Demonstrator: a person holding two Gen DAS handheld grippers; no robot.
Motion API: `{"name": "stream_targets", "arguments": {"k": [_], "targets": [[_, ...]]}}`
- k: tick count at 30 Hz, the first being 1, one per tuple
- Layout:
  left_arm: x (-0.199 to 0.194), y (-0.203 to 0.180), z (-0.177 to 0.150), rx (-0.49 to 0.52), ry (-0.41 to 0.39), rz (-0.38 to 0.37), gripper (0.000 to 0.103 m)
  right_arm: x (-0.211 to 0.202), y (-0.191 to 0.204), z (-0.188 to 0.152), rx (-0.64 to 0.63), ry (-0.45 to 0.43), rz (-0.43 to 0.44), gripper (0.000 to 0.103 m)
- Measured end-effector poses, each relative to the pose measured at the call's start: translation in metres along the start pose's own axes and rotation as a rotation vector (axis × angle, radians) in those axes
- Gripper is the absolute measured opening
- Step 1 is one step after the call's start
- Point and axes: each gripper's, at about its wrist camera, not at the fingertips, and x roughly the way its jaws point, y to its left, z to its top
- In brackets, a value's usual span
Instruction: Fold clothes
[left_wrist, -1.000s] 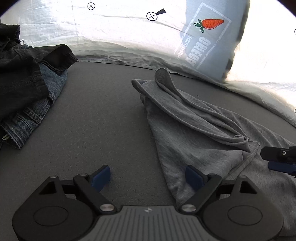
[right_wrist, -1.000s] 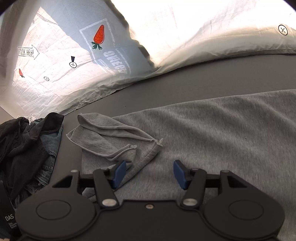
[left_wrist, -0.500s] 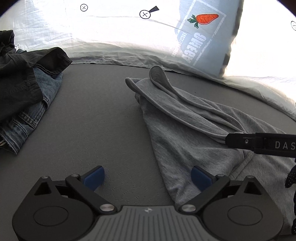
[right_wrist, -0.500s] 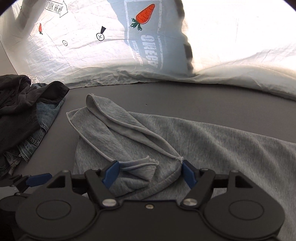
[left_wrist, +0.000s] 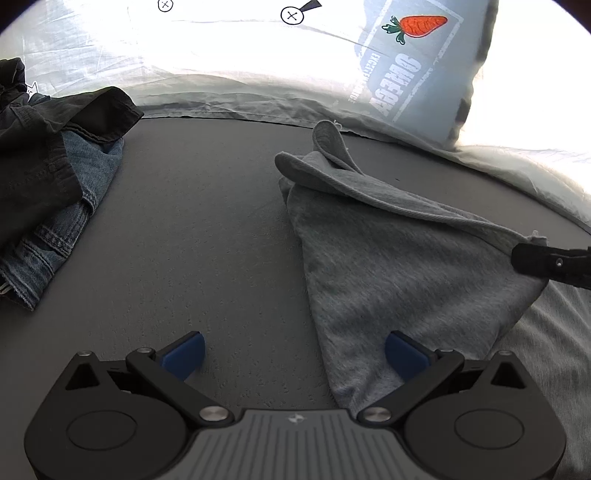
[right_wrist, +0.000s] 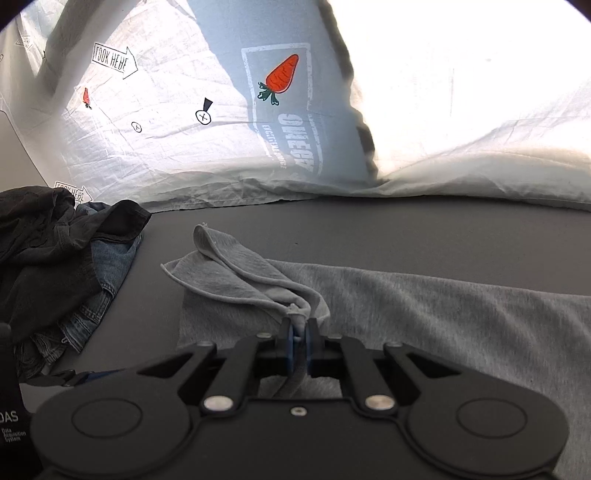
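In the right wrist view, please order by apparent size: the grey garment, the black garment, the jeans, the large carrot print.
1. grey garment
2. black garment
3. jeans, mostly hidden under the black garment, so unsure
4. large carrot print

Right tool (right_wrist: 300, 341) closing, blue pads pinching a bunched edge of grey garment (right_wrist: 424, 314). Garment spread rightward across dark grey surface (right_wrist: 406, 229). Pile of black cloth (right_wrist: 48, 251) over blue jeans (right_wrist: 107, 273) at left. White carrot-printed sheet (right_wrist: 221, 110) draped behind, far side.
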Motion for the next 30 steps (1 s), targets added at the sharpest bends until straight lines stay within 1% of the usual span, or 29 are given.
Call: {"name": "stream_targets", "arguments": {"k": [3, 6, 8, 10, 13, 14, 16, 18, 19, 20, 22, 24, 26, 29, 30], "targets": [[-0.006, -0.011, 0.0, 0.04, -0.021, 0.004, 0.103, -0.029, -0.006, -0.001, 0.004, -0.044, -0.043, 0.006], [-0.017, -0.027, -0.002, 0.092, -0.045, -0.027, 0.103, -0.063, -0.018, -0.009, 0.032, -0.083, -0.107, 0.006], [-0.021, -0.037, -0.004, 0.116, -0.043, -0.06, 0.103, -0.085, -0.028, -0.018, 0.054, -0.098, -0.156, 0.006], [-0.023, -0.049, -0.009, 0.145, -0.035, -0.083, 0.103, -0.106, -0.038, -0.033, 0.077, -0.087, -0.208, 0.006], [-0.023, -0.065, -0.019, 0.196, -0.015, -0.101, 0.103, -0.129, -0.054, -0.058, 0.127, -0.046, -0.267, 0.006], [-0.023, -0.07, -0.024, 0.216, -0.005, -0.111, 0.103, -0.133, -0.059, -0.066, 0.142, -0.021, -0.289, 0.007], [-0.022, -0.077, -0.032, 0.247, 0.01, -0.117, 0.103, -0.133, -0.065, -0.083, 0.16, 0.041, -0.315, 0.008], [-0.021, -0.08, -0.037, 0.269, 0.014, -0.108, 0.103, -0.134, -0.066, -0.092, 0.18, 0.062, -0.337, 0.012], [-0.021, -0.081, -0.04, 0.28, 0.016, -0.103, 0.103, -0.135, -0.067, -0.093, 0.188, 0.06, -0.344, 0.018], [-0.021, -0.08, -0.04, 0.28, 0.017, -0.104, 0.103, -0.136, -0.068, -0.091, 0.19, 0.046, -0.344, 0.025], [-0.02, -0.077, -0.034, 0.269, 0.025, -0.111, 0.103, -0.136, -0.068, -0.083, 0.188, 0.005, -0.335, 0.035], [-0.018, -0.076, -0.029, 0.268, 0.025, -0.111, 0.103, -0.131, -0.069, -0.069, 0.182, -0.035, -0.31, 0.039], [-0.017, -0.076, -0.022, 0.276, 0.016, -0.111, 0.103, -0.123, -0.074, -0.057, 0.177, -0.059, -0.288, 0.044], [-0.01, -0.081, -0.011, 0.289, -0.001, -0.098, 0.103, -0.098, -0.089, -0.038, 0.201, -0.063, -0.248, 0.049], [-0.008, -0.083, -0.006, 0.29, -0.008, -0.096, 0.103, -0.089, -0.095, -0.034, 0.214, -0.053, -0.25, 0.05]]}}
